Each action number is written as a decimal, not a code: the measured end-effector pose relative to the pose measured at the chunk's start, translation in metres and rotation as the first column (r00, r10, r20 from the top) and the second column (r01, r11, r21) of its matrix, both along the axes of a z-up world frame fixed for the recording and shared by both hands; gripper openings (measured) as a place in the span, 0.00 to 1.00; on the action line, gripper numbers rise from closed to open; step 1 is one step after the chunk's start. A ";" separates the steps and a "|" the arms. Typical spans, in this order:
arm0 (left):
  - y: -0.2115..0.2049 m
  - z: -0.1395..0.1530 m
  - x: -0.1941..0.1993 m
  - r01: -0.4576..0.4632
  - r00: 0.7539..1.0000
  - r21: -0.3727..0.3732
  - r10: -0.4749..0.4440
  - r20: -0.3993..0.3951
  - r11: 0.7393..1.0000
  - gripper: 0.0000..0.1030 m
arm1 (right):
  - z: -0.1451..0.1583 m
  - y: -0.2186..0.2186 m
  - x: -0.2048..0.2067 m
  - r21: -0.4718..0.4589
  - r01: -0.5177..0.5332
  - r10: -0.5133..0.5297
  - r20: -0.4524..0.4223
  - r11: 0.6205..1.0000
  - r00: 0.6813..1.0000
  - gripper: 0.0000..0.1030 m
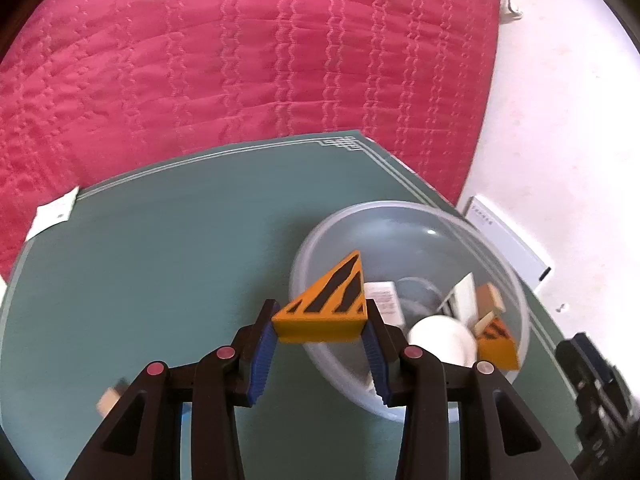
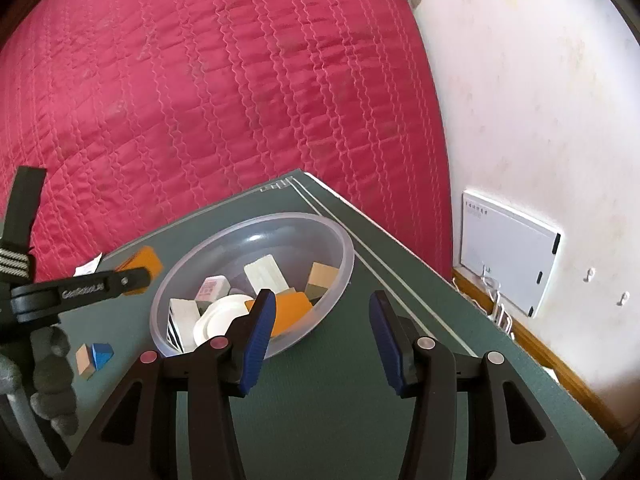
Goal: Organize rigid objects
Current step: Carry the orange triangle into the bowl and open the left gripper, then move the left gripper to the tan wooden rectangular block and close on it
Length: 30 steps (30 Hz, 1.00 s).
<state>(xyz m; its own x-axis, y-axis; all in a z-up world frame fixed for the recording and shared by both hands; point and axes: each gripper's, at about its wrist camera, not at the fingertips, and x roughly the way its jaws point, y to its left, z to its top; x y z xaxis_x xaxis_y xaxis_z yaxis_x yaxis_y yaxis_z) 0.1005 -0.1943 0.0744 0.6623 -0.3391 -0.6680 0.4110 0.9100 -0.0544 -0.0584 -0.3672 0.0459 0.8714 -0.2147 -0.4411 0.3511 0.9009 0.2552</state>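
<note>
My left gripper [image 1: 320, 312] is shut on an orange triangular block with black stripes [image 1: 332, 300], held above the near left rim of a clear plastic bowl [image 1: 400, 205]. The bowl holds a second orange striped block [image 1: 498, 346], a white round lid [image 1: 440, 340], white tiles and a wooden block [image 1: 490, 298]. In the right wrist view my right gripper [image 2: 322, 300] stands open and empty just in front of the bowl [image 2: 280, 216], its jaws apart over the green mat [image 2: 340, 400]. The held orange block [image 2: 144, 260] shows left of the bowl.
A blue block [image 2: 100, 354] and a small wooden block [image 2: 82, 360] lie on the mat left of the bowl, near a gloved hand [image 2: 52, 368]. A red quilt [image 2: 200, 100] lies beyond the mat. A white flat box [image 2: 508, 252] sits to the right.
</note>
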 end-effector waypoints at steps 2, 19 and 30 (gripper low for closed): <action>-0.004 0.001 0.002 0.011 1.000 -0.014 -0.011 0.005 1.000 0.53 | 0.000 0.000 0.000 0.005 0.000 0.000 -0.003 1.000 1.000 0.49; 0.038 0.000 -0.009 -0.086 0.995 -0.005 0.086 0.041 0.996 0.67 | 0.000 0.002 0.001 -0.001 -0.001 0.001 -0.003 1.000 1.000 0.49; 0.083 -0.004 -0.020 -0.157 0.987 -0.006 0.157 0.031 0.988 0.67 | -0.002 0.002 0.002 -0.006 -0.005 0.005 -0.006 1.000 1.000 0.50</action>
<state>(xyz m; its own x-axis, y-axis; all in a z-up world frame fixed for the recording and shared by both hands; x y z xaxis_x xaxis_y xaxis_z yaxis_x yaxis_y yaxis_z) 0.0803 -0.1115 0.0706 0.7283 -0.2314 -0.6450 0.2644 0.9633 -0.0471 -0.0568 -0.3652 0.0434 0.8699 -0.2128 -0.4449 0.3481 0.9040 0.2482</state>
